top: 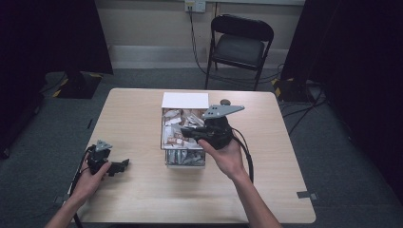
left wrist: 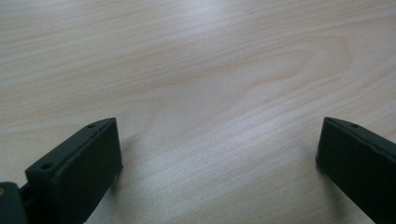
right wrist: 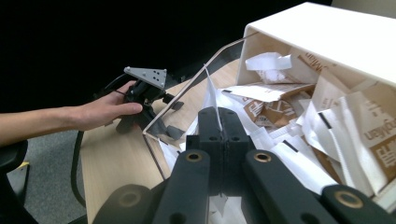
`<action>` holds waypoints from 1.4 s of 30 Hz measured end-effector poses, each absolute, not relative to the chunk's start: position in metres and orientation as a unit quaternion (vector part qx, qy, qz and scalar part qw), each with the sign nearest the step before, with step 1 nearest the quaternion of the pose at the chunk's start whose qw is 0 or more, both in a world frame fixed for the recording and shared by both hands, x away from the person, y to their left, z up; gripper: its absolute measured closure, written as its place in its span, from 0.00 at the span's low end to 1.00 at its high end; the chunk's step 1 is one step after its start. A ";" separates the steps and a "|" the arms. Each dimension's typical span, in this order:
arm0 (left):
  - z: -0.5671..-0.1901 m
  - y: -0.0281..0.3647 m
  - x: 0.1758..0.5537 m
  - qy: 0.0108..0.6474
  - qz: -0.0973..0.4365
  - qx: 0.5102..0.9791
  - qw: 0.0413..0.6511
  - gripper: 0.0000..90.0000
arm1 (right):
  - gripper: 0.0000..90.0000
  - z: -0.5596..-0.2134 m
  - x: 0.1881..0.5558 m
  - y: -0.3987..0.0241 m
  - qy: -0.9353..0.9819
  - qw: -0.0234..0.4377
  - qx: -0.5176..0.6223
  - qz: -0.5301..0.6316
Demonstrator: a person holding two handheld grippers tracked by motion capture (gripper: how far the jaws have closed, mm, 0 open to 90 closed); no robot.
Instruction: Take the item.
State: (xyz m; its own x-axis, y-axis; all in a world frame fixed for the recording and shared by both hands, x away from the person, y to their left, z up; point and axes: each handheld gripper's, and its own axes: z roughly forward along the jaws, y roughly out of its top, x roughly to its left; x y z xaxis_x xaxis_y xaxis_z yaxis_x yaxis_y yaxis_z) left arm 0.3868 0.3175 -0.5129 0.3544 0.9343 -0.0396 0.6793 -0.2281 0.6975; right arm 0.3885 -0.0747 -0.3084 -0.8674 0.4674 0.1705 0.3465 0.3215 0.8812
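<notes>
Because the packet (right wrist: pixel 211 100) is thin and flat, the right gripper (right wrist: pixel 219 122) takes it by its edge: the jaws stand pressed together with the white sachet pinched between their tips, its top corner poking up above them. That packet sits over the middle of the clear box (top: pixel 185 160), just above the loose heap of other packets (right wrist: pixel 327 126) that fills it, which suggests it is being picked out of the pile. At the far end of the box a white lid (top: pixel 185 100) covers one part, so the reach comes in from the open side. Well to the left of the box, the left gripper (top: pixel 119 166) rests low on the table (left wrist: pixel 210 60), jaws spread wide around bare wood, apparently kept out of the way.
</notes>
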 end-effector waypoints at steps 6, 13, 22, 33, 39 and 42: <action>-0.513 0.318 0.387 0.532 0.199 0.758 0.320 0.00 | 1.00 -0.303 0.388 -0.080 0.804 0.063 0.255 0.533; -0.513 0.318 0.387 0.532 0.199 0.758 0.320 0.00 | 1.00 -0.298 0.387 -0.088 0.794 0.071 0.263 0.544; -0.513 0.317 0.387 0.532 0.199 0.758 0.321 0.00 | 1.00 -0.290 0.383 -0.095 0.787 0.077 0.263 0.552; -0.513 0.318 0.387 0.532 0.199 0.758 0.320 0.00 | 1.00 -0.277 0.376 -0.108 0.772 0.087 0.265 0.571; -0.513 0.318 0.387 0.532 0.199 0.758 0.320 0.00 | 1.00 -0.272 0.373 -0.113 0.771 0.096 0.266 0.571; -0.513 0.318 0.387 0.532 0.199 0.758 0.320 0.00 | 1.00 -0.269 0.371 -0.119 0.770 0.104 0.270 0.569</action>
